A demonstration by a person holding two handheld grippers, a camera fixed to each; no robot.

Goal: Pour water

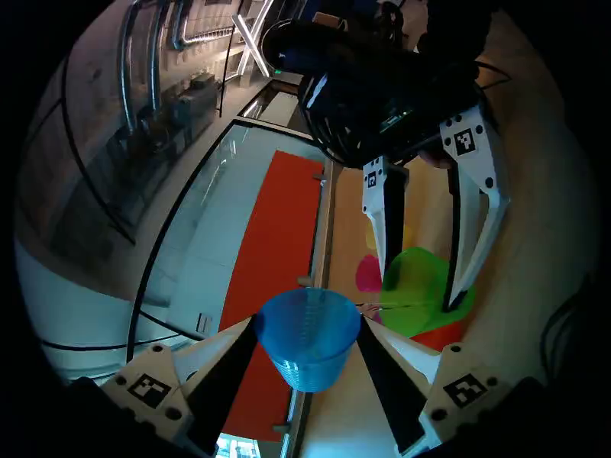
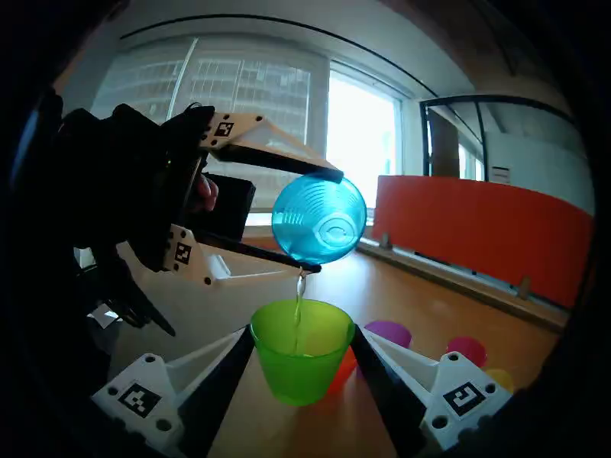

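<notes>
In the left gripper view, the left tongs point(image 1: 308, 336) are clamped on a translucent blue ribbed plastic cup point(image 1: 309, 347), one finger pressing on each side of it. The cup's mouth is turned away from the camera, toward a translucent green plastic cup point(image 1: 412, 298) beyond it. That green cup sits between the fingers of the right tongs point(image 1: 418, 290), which reach down from above and close on its sides. Under both cups lies the pale wooden worktop point(image 1: 535, 252), with a small pink cup point(image 1: 369, 273) just past the green one and an orange divider panel point(image 1: 275, 252) along the worktop's edge.

In the right gripper view, the right tongs grip the green cup upright at its rim, close before the camera. I cannot tell whether its base rests on the worktop or is lifted off it. The blue cup hangs just above it in the left tongs, tipped so far that its base faces the camera. A thin thread of water point(image 2: 299, 294) runs from the blue cup's lower lip into the green cup's mouth. A purple cup point(image 2: 389, 332) stands near on the worktop.

The pour looks well underway: the cups are aligned and the water lands inside. How full the green cup is I cannot tell. Left to do, as I judge it, is draining the blue cup, turning it upright and setting both down.
</notes>
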